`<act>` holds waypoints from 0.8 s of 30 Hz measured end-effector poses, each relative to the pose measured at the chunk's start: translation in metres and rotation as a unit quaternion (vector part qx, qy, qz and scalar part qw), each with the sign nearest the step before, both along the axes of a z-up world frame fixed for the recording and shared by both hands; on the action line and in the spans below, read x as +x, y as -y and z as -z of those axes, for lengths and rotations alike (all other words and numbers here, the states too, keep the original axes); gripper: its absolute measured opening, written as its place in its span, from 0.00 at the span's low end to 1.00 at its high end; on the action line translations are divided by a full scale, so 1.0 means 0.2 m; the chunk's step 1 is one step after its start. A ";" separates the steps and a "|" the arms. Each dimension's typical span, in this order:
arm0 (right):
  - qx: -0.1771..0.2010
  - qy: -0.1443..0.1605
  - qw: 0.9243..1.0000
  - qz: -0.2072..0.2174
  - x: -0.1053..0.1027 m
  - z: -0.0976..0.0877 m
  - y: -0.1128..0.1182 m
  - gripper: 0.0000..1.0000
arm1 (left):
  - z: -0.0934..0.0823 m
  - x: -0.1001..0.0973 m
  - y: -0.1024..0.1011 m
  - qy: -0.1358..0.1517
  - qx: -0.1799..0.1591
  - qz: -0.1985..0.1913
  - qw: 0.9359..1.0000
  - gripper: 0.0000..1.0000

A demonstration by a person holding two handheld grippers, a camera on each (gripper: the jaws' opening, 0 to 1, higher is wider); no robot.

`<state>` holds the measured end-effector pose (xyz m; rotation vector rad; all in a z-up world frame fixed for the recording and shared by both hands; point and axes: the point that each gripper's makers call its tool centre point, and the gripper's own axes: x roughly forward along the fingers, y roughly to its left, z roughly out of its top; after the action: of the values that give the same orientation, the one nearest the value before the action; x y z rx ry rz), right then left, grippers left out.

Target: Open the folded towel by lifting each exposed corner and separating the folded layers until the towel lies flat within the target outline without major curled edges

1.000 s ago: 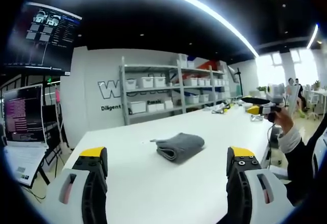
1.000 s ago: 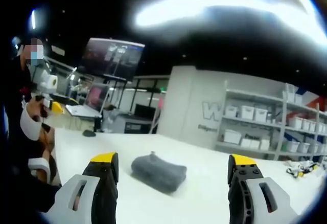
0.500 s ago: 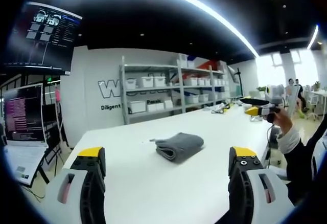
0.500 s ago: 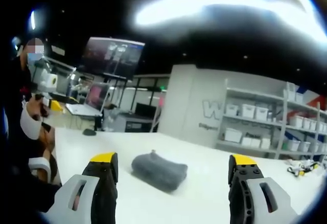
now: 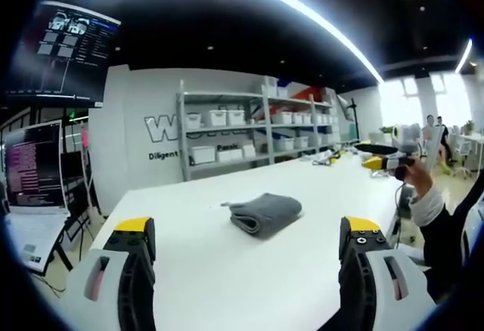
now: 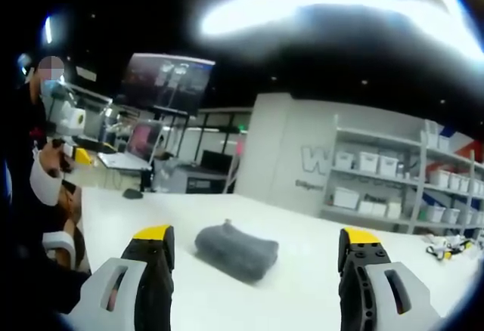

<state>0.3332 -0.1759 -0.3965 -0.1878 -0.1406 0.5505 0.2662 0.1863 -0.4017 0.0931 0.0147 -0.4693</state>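
Observation:
A grey folded towel (image 5: 265,211) lies in a thick bundle on the white table (image 5: 227,270), well ahead of my left gripper (image 5: 246,236), whose jaws stand wide open with nothing between them. In the right gripper view the same towel (image 6: 236,249) rests on the table (image 6: 302,286) just beyond my right gripper (image 6: 253,242), also open and empty. The right gripper (image 5: 386,159) shows at the far right of the left gripper view, held up above the table edge in a person's hand.
Metal shelves with white bins (image 5: 242,131) line the back wall. Monitors (image 5: 34,168) stand to the left of the table. A person's sleeve and body (image 6: 38,195) fill the left side of the right gripper view. Small items (image 5: 329,159) lie at the table's far end.
Both views have shifted only slightly with the hands. The towel has not moved and both grippers stay open.

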 end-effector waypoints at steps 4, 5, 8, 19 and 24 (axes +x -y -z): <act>0.000 -0.001 1.000 0.001 0.01 0.00 0.00 0.91 | 0.00 -0.01 0.00 0.001 -0.001 0.001 1.000 1.00; 0.000 -0.001 1.000 0.000 0.01 0.00 0.00 0.91 | -0.01 -0.01 0.00 0.002 -0.001 0.001 1.000 1.00; -0.001 -0.001 1.000 0.000 0.02 0.01 -0.01 0.91 | -0.01 -0.01 0.00 0.003 -0.002 0.001 1.000 1.00; -0.006 -0.007 1.000 0.000 0.07 0.02 -0.01 0.91 | -0.01 -0.01 0.00 0.004 -0.003 0.000 1.000 1.00; -0.005 -0.006 1.000 0.000 0.09 0.00 0.01 0.91 | -0.01 -0.01 0.00 0.005 -0.003 -0.001 1.000 0.99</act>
<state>0.3519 -0.1780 -0.3963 -0.1939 -0.1265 0.5526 0.2651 0.1869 -0.3992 0.0897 0.0039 -0.4667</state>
